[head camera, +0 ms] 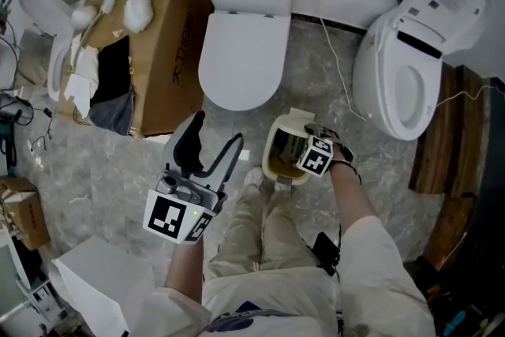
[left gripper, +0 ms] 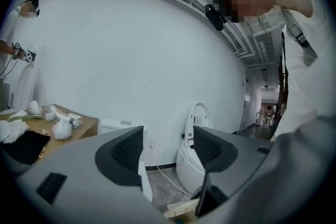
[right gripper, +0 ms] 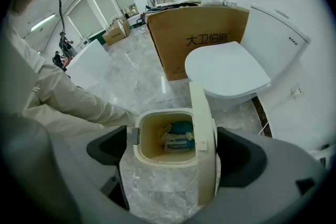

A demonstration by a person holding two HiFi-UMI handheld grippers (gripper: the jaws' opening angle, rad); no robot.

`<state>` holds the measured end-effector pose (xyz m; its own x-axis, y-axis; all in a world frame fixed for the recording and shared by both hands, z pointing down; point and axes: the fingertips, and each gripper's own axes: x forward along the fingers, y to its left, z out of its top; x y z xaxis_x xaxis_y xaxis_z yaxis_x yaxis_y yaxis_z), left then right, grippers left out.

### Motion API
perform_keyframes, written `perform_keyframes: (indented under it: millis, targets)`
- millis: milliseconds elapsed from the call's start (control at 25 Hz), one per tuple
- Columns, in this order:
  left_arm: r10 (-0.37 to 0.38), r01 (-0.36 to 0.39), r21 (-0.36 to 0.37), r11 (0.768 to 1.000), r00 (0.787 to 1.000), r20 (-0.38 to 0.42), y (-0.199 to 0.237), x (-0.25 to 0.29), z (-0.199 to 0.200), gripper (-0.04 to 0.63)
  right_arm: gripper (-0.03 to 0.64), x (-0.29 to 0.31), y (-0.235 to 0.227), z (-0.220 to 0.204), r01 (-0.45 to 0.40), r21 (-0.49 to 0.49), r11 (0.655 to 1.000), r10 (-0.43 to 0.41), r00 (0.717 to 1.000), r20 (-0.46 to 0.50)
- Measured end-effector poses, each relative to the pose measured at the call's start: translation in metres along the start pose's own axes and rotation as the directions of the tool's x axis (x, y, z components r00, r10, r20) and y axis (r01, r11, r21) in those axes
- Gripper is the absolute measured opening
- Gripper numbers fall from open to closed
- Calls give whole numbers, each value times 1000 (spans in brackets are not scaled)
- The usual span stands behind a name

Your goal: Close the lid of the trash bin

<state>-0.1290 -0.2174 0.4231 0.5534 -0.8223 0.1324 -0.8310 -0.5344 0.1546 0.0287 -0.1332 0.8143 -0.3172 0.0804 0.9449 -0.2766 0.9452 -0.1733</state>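
My right gripper (right gripper: 173,150) hangs over the trash bin (right gripper: 163,160) with its jaws apart and grasping nothing. The bin stands on the floor between them, just beside the person's leg. Its lid (right gripper: 202,139) stands upright at the side of the opening, close to one jaw.

I think the best way is to put that jaw against the outer face of the lid and tip it over the opening, following the arc slowly, because the light bin may slide.

My left gripper (left gripper: 168,149) is raised toward the wall, jaws apart and empty.

The cardboard box (right gripper: 205,44) carries black Chinese characters, perhaps 大卫伯爵. The small mark on the toilet (right gripper: 226,68) tank and the print on the packets inside the bin are too small to read.
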Motion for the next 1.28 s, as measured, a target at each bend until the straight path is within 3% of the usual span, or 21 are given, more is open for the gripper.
perform_keyframes:
  millis: [480, 840, 1280]
  targets:
    - [-46, 45, -4, 999, 997, -59, -19, 40, -55, 276, 525, 34, 74, -12, -42, 8, 999, 42, 997, 66]
    - [-52, 51, -16, 999, 997, -63, -33, 69, -87, 276, 518, 57, 105, -23, -61, 36, 997, 57, 992, 116]
    - [-42, 39, -57, 998, 997, -59, -37, 79, -122, 276, 517, 120, 148, -55, -141, 36, 989, 138, 987, 82]
